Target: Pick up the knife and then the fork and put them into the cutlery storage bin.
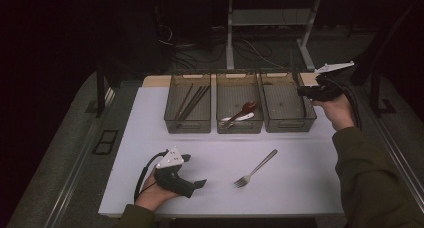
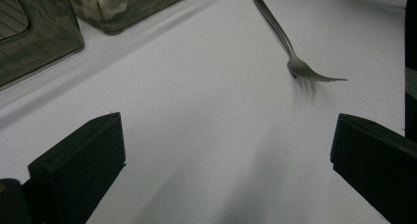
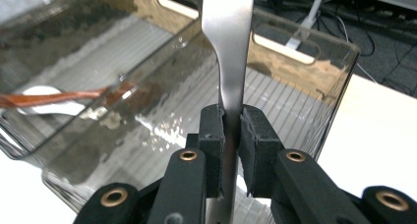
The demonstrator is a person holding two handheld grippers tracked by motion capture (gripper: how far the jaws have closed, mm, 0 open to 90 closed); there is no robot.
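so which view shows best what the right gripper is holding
The right gripper view: its jaws are shut on a flat metal utensil handle held above the right-hand bin. In the high view the right gripper sits at that bin, the handle too small to make out. The left gripper view looks at the table fork instead.

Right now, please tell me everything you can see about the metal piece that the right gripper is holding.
The metal utensil handle looks like flat, polished steel, silver-grey and shiny. It is wide at the top, narrows to a slim neck, and continues down between the jaws. The right gripper is shut on that neck, with both black pads pressing its sides. It stands nearly upright in the right gripper view, above the right-hand clear bin. Its working end is out of sight, so its type cannot be told.
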